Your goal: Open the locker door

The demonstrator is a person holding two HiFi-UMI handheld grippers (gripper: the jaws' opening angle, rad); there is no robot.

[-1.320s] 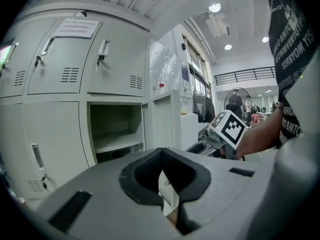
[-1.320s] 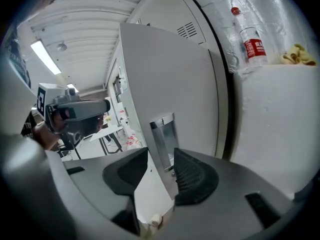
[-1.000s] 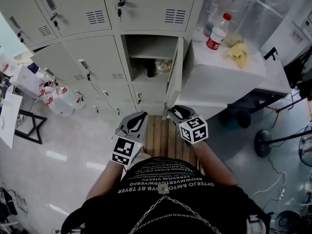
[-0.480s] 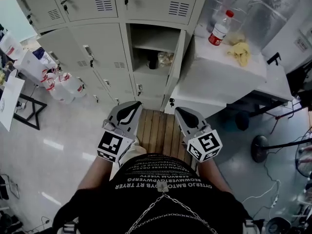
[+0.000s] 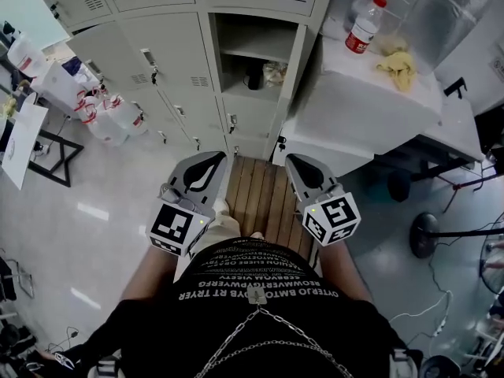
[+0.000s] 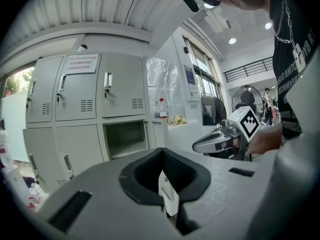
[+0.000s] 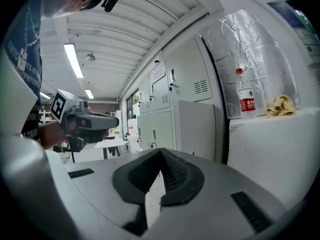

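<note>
The grey locker bank fills the top of the head view. One compartment (image 5: 260,57) stands open, with a shelf and small items inside. Its door (image 5: 298,81) is swung out to the right and seen edge-on. My left gripper (image 5: 216,158) and right gripper (image 5: 294,162) hang side by side near my waist, well short of the locker and touching nothing. Both are shut and hold nothing. The left gripper view shows the open compartment (image 6: 125,138) ahead. The right gripper view shows the door's (image 7: 197,129) flat face past its own closed jaws.
A white table (image 5: 370,109) to the right of the locker carries a red-capped bottle (image 5: 365,25) and a yellow cloth (image 5: 400,63). A wooden slat board (image 5: 264,199) lies on the floor before the locker. Plastic jugs (image 5: 106,116) stand at left, a fan base (image 5: 429,235) at right.
Both grippers have drawn back from the locker toward my body. The right gripper has moved away from the door's lower edge. The door stays open.
</note>
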